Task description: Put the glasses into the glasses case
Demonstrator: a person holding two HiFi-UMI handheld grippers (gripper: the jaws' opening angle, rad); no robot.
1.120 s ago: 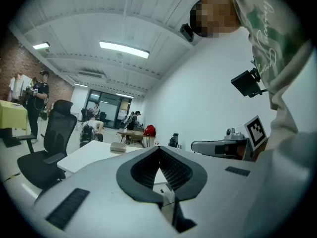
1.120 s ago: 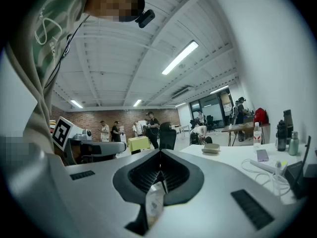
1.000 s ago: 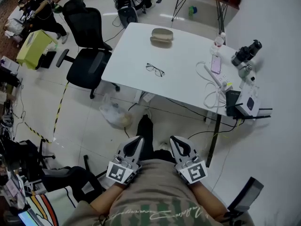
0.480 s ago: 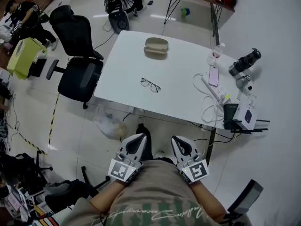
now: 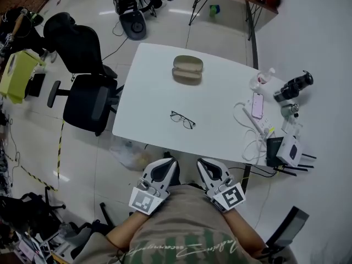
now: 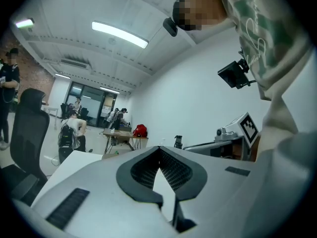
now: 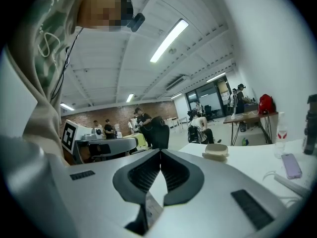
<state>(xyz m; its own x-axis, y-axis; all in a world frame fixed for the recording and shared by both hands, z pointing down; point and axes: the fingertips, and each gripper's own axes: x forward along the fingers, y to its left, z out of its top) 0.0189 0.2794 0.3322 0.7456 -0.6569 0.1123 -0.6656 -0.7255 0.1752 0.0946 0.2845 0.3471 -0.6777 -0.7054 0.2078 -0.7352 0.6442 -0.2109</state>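
Black thin-framed glasses (image 5: 182,119) lie unfolded on the white table (image 5: 148,98), near its front edge. The beige glasses case (image 5: 187,69) rests open at the table's far side; in the right gripper view the case (image 7: 216,151) shows beyond the jaws. My left gripper (image 5: 166,162) and right gripper (image 5: 203,164) are held low against the person's torso, short of the table's near edge and well apart from the glasses. Both are shut with nothing between the jaws, as the left gripper (image 6: 159,148) and the right gripper (image 7: 160,151) show.
At the table's right end lie a phone (image 5: 257,104), a power strip with white cables (image 5: 258,124), a bottle (image 5: 263,78) and camera gear (image 5: 294,86). Black office chairs (image 5: 88,95) stand left of the table. A plastic bag (image 5: 129,154) lies on the floor.
The head view has shifted, so the table and glasses now sit lower and nearer in the picture. Both grippers stay shut against the torso.
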